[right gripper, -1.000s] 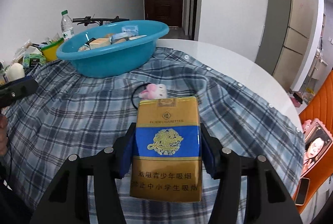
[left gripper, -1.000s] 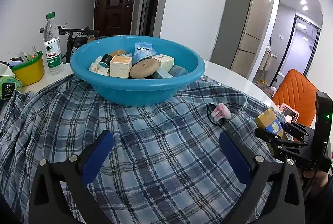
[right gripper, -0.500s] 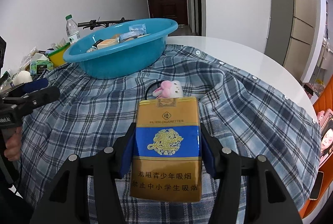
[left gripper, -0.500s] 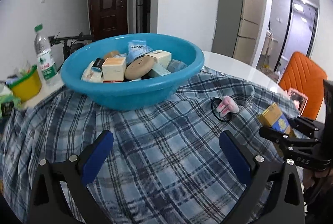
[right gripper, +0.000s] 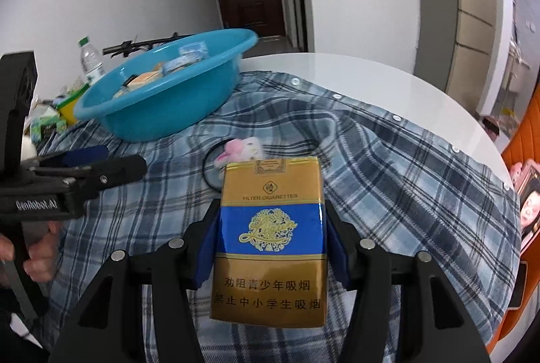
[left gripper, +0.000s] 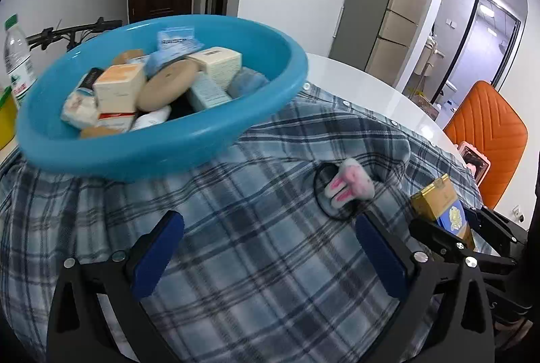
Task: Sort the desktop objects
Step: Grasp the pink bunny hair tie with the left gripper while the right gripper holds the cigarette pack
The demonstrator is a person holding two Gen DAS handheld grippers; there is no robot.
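My right gripper (right gripper: 271, 224) is shut on a gold and blue cigarette pack (right gripper: 271, 238), held upright above the plaid cloth (right gripper: 388, 167). The same pack (left gripper: 442, 204) shows at the right edge of the left wrist view. My left gripper (left gripper: 266, 234) stands open over the cloth with nothing between its blue pads (left gripper: 158, 248). Just beyond its right finger lies a pink and white bunny hair tie (left gripper: 349, 186) with a black loop, also in the right wrist view as the bunny hair tie (right gripper: 241, 150), just past the pack. A blue basin (left gripper: 189, 140) full of small boxes stands at the back left.
A water bottle (left gripper: 17, 59) and a yellow tub (left gripper: 5, 123) stand left of the basin. The white round table (right gripper: 388, 83) is bare beyond the cloth. An orange chair (left gripper: 486, 133) and a pink phone (left gripper: 474, 159) are at the right. A hand (right gripper: 37, 258) holds the left gripper's handle.
My left gripper has moved forward and to the right, toward the bunny hair tie, and the basin has grown larger in its view. My right gripper keeps its hold on the pack and has rolled slightly.
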